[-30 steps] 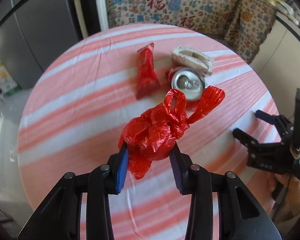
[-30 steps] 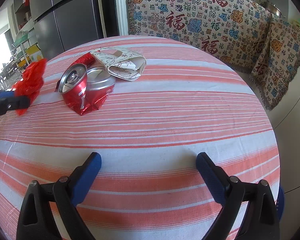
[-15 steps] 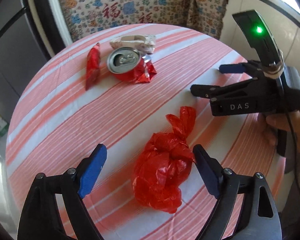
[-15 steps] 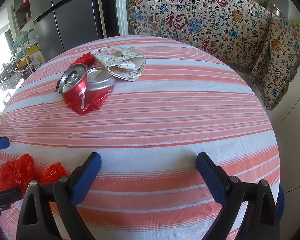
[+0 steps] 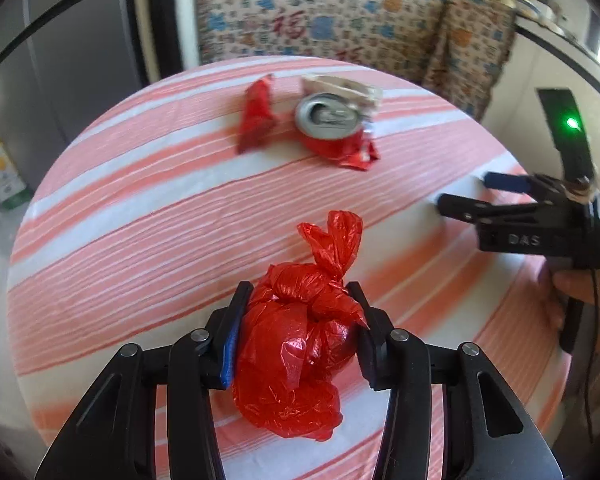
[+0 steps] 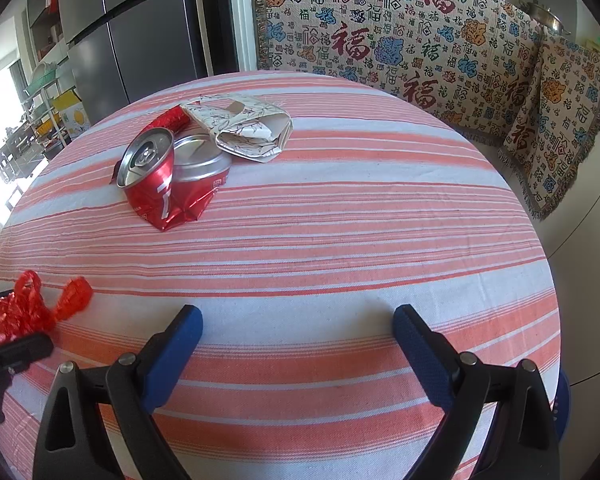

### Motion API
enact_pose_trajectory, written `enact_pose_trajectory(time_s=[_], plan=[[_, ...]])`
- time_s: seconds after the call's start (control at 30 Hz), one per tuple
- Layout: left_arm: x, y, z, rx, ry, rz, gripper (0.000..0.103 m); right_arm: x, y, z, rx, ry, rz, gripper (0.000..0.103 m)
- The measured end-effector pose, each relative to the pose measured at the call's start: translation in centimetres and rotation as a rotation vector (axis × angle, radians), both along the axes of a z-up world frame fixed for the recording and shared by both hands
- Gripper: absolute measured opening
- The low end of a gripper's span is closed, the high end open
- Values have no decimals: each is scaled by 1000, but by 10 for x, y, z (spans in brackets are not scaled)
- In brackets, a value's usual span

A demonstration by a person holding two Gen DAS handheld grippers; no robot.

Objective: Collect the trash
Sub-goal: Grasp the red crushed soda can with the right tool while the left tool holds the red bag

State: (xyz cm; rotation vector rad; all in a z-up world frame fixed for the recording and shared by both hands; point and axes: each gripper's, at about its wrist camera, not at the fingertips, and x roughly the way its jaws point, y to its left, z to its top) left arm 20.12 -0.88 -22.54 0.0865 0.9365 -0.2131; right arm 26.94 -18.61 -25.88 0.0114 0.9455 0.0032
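Striped orange and white cloth covered the round tabletop [image 6: 340, 240]. At 6 o'clock of the left wrist view the left hand-held gripper [image 5: 298, 332] was closed on the knotted red bag [image 5: 300, 340]. At 12 o'clock lay a crushed can [image 5: 332, 124], a red wrapper [image 5: 256, 120] and folded paper [image 6: 244, 128]. The right hand-held gripper [image 6: 298, 356] was wide open above bare cloth.

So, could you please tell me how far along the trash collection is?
Nothing looks collected yet. In hand: the left gripper is shut on the knotted red plastic bag. Left on the striped table: crushed red can, red wrapper, crumpled paper. The right gripper is open.
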Motion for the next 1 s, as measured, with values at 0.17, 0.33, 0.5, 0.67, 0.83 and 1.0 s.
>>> enact_pose_trajectory(time_s=[0.17,0.33,0.5,0.67,0.83,1.0], plan=[[15,36,-2,-146,27,162,48,0,1,0,-10,1,-1,98],[23,45,-4,-199,30,214,49,5,31,6,74,-17,104,98],[21,46,-5,-202,19,219,49,43,92,7,-25,-36,193,97],[24,47,-5,-191,20,209,49,73,112,12,-125,-74,149,88],[26,47,-4,-193,31,197,49,57,93,18,-82,-71,206,50],[18,39,-4,-171,38,158,49,2,57,21,-121,-18,405,50]])
